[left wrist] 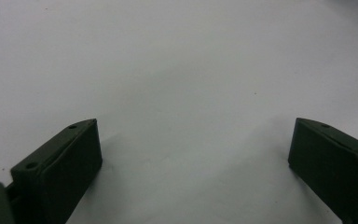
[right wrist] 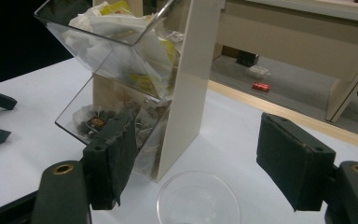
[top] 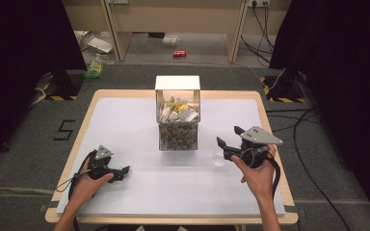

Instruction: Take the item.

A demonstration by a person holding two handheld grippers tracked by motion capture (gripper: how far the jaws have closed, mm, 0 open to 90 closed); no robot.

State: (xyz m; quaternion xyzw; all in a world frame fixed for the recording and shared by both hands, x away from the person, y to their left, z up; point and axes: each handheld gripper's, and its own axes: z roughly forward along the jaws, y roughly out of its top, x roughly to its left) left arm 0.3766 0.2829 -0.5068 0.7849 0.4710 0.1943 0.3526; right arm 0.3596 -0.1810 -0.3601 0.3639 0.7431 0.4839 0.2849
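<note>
Right gripper (right wrist: 191, 158) hovers with jaws spread and empty above the clear cup (right wrist: 198, 200) beside the two-tier sachet dispenser (top: 178, 111); nothing appears picked yet, while the left gripper (top: 120, 172) rests open.

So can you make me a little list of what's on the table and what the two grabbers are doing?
table: white top with a wooden edge
box: two-shelf clear dispenser at the middle, upper and lower bins stuffed with small packets
cup: clear plastic cup on the table, beside the dispenser, empty
right gripper: jaws open above the cup, nothing held
left gripper: jaws open over bare table, nothing held
</note>
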